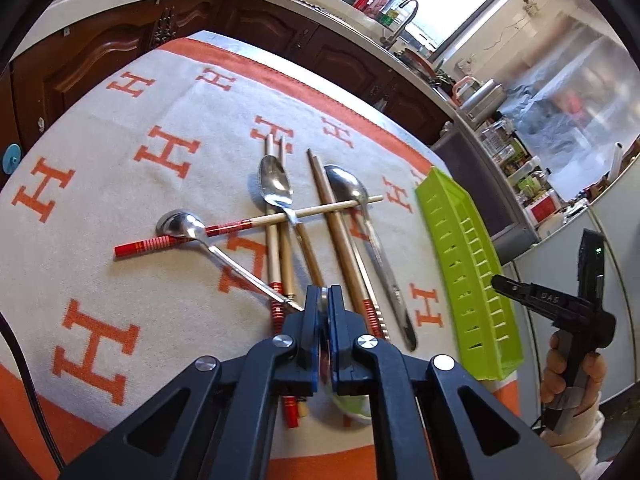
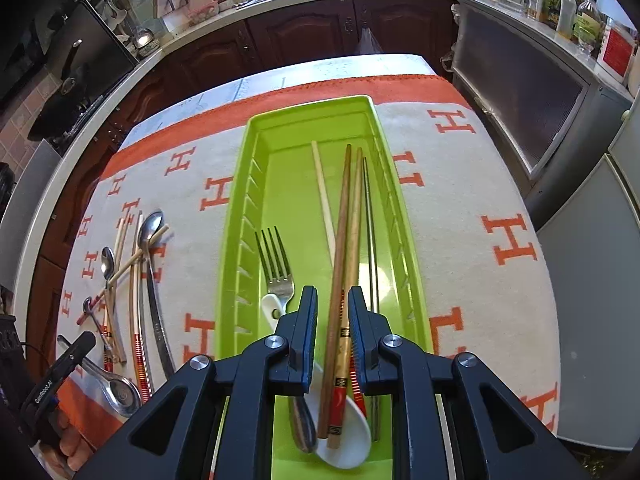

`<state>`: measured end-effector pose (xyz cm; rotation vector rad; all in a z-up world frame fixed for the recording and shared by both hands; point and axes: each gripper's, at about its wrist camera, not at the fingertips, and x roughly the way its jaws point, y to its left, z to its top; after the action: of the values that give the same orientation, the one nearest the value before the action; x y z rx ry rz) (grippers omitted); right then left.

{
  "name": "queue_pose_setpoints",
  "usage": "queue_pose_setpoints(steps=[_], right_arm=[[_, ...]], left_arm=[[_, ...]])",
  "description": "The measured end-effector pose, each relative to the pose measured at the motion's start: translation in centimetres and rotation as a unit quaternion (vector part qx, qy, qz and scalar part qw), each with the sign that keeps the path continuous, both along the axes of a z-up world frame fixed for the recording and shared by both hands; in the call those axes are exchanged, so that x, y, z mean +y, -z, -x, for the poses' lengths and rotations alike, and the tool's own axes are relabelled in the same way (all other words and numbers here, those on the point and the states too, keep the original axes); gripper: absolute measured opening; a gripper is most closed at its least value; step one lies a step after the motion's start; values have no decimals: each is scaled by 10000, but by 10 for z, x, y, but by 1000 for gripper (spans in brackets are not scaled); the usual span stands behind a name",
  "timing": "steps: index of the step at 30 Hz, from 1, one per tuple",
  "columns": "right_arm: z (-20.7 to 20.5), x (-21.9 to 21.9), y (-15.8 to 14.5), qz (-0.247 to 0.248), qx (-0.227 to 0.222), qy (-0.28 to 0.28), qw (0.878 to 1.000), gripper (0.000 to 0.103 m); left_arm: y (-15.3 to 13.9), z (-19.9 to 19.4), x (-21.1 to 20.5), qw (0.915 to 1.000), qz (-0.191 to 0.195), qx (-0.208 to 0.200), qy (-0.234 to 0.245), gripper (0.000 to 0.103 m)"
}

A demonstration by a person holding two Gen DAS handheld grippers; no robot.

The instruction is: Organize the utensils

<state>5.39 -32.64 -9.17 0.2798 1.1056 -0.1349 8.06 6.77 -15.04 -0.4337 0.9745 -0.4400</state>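
Several spoons [image 1: 276,186] and chopsticks [image 1: 248,224] lie crossed on the H-patterned cloth [image 1: 100,208]. My left gripper [image 1: 323,294] is shut on a metal spoon [image 2: 114,388], whose bowl shows in the right wrist view. A green tray [image 2: 236,240] holds a fork [image 2: 276,268], a white spoon [image 2: 348,436] and several chopsticks [image 2: 344,248]. My right gripper [image 2: 332,300] is open above the tray's near end, its fingers either side of the chopsticks. The tray also shows in the left wrist view [image 1: 460,264].
Dark wooden cabinets [image 2: 304,28] and a counter with a sink and bottles ring the table. A grey appliance [image 2: 520,92] stands to the right of the table. The loose pile [image 2: 128,280] lies left of the tray.
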Motion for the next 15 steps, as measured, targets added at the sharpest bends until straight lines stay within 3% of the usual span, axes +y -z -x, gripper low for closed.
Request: queue_pose_setpoints(steps=[8, 15], right_arm=[[9, 16, -19, -91, -215, -245, 9994, 16], [19, 12, -36, -222, -444, -171, 9986, 16]], left_arm=[[-25, 1, -4, 9994, 222, -12, 250, 1], [-66, -5, -40, 9952, 244, -112, 937, 1]])
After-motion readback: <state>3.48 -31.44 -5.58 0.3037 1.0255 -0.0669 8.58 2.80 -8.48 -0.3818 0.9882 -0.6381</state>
